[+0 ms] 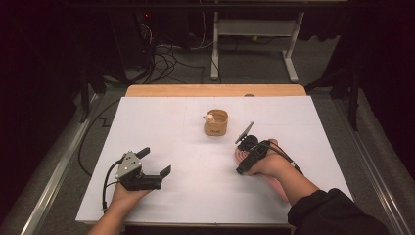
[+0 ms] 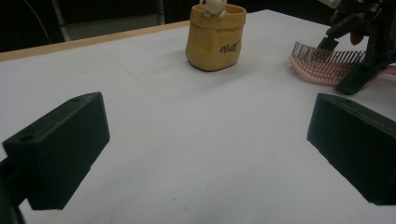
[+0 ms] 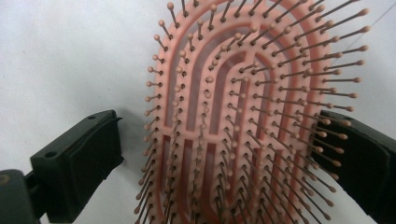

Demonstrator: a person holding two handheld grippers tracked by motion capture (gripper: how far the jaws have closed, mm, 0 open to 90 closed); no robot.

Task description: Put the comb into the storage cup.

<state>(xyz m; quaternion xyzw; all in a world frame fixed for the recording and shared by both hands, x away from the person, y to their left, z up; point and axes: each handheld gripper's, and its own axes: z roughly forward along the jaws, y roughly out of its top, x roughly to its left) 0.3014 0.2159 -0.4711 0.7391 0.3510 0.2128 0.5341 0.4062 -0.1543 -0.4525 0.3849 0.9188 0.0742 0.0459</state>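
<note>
- The left claw (image 1: 155, 161) is held low over the near left part of the white surface (image 1: 161, 205), jaws spread wide with nothing between them; it seems to be kept in reserve, well apart from the work.
- The right claw (image 1: 243, 155) is lowered over the pink hairbrush (image 1: 238, 154), right of centre on the surface.
- In the right gripper view the jaws are seen set on either side of the brush head (image 3: 243, 121), released and not yet pressed in, one apart from the edge, the other among the outer bristles; a grasp across the width is judged to be intended.
- The hairbrush is laid bristles up: a pink oval slotted pad with thin ball-tipped pins.
- Farther off, near the middle, a small yellow pot (image 1: 216, 122) is stood upright, a pale figure at its rim.
</note>
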